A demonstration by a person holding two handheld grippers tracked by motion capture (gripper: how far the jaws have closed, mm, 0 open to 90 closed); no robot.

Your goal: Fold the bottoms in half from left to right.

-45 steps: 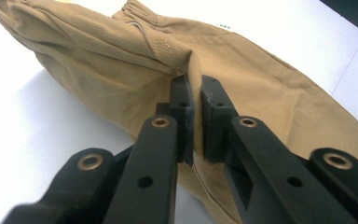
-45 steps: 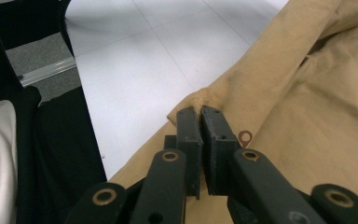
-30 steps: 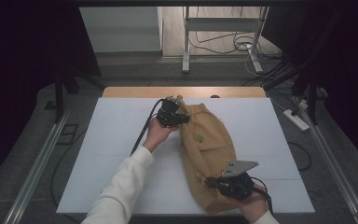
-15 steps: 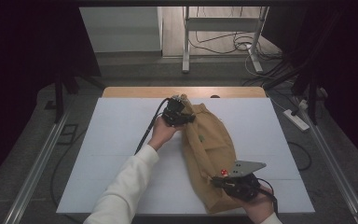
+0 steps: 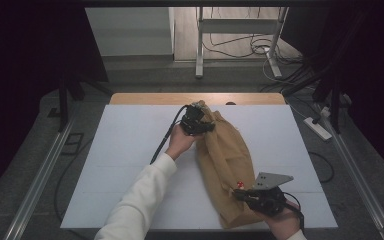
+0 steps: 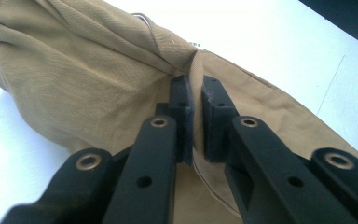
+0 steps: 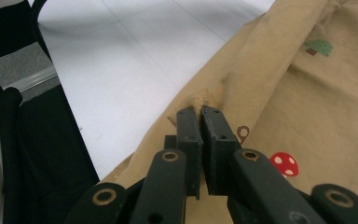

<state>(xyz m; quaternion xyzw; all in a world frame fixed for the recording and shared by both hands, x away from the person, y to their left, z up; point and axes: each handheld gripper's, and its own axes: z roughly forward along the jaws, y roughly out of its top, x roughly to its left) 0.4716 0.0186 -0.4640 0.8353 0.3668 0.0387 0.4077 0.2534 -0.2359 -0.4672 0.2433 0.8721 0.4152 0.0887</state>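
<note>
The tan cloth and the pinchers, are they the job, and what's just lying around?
In the job: tan cloth; left gripper and right gripper, both shut on it.

Just lying about: power strip and loose cables on the floor, metal stand.

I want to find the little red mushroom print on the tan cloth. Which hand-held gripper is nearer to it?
Right. The right hand-held gripper pinches the tan cloth just beside the red mushroom print; the left hand-held gripper grips the cloth's far end.
</note>
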